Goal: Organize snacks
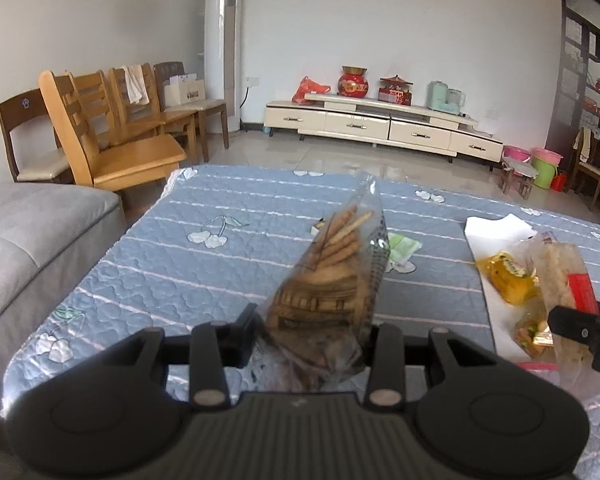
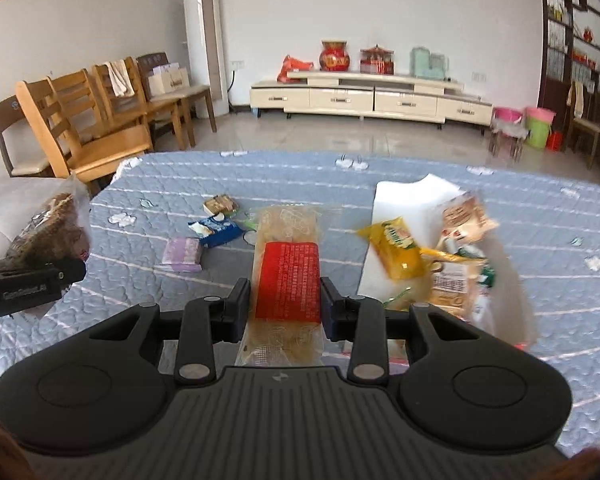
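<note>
My left gripper [image 1: 312,332] is shut on a clear bag of biscuit sticks [image 1: 332,264], held tilted above the blue quilted table [image 1: 204,280]. My right gripper [image 2: 286,304] is shut on a long clear packet with a red label [image 2: 288,276], held above the table; this packet also shows at the right of the left wrist view [image 1: 568,280]. A white tray [image 2: 404,196] at the right holds a yellow packet [image 2: 396,248] and several other snack packets [image 2: 460,224]. The biscuit bag shows at the left of the right wrist view [image 2: 48,228].
Loose on the table lie a purple packet [image 2: 182,254], a blue packet [image 2: 216,230] and a brown packet [image 2: 220,204]. A green wrapper [image 1: 404,246] lies behind the biscuit bag. A grey sofa [image 1: 28,232] is at the left, wooden chairs [image 1: 112,144] behind it.
</note>
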Tool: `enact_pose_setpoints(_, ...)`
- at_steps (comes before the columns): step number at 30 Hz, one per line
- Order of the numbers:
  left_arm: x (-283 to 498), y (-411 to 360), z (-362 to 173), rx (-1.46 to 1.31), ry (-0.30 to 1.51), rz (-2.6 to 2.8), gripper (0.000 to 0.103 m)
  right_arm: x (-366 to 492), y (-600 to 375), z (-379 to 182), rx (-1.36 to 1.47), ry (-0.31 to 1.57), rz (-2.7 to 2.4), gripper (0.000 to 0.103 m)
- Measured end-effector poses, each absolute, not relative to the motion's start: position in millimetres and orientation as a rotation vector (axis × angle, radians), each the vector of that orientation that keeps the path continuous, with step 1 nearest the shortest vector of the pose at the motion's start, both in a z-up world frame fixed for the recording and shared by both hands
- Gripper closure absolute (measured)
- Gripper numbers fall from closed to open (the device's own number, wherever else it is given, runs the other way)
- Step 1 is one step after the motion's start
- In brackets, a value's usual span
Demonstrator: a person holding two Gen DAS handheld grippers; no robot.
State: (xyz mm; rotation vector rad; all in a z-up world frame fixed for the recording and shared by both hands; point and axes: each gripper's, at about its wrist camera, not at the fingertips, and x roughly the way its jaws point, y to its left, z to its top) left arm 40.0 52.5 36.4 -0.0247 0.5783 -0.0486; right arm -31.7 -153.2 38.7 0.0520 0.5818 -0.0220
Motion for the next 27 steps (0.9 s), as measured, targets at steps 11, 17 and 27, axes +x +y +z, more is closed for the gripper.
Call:
enact_pose_setpoints(11,6.8,38.1,50.1,-0.007,0.535,-0.093,0.064,-83.3,-164.7,55.2,0.026,0.535,-0.039,0.059)
enact_pose_setpoints(17,-1.9,29.6,53.0,0.002,0.522,-0.124,0.064,-97.8,-165.1,62.8,0.027,0.505,-0.043,0.059)
enact_pose_setpoints(27,-6.7,20.2,53.0,0.011,0.513,-0.154,0.064,-107.8,-167.1,64.2,0.009,0.470,-0.060,0.059)
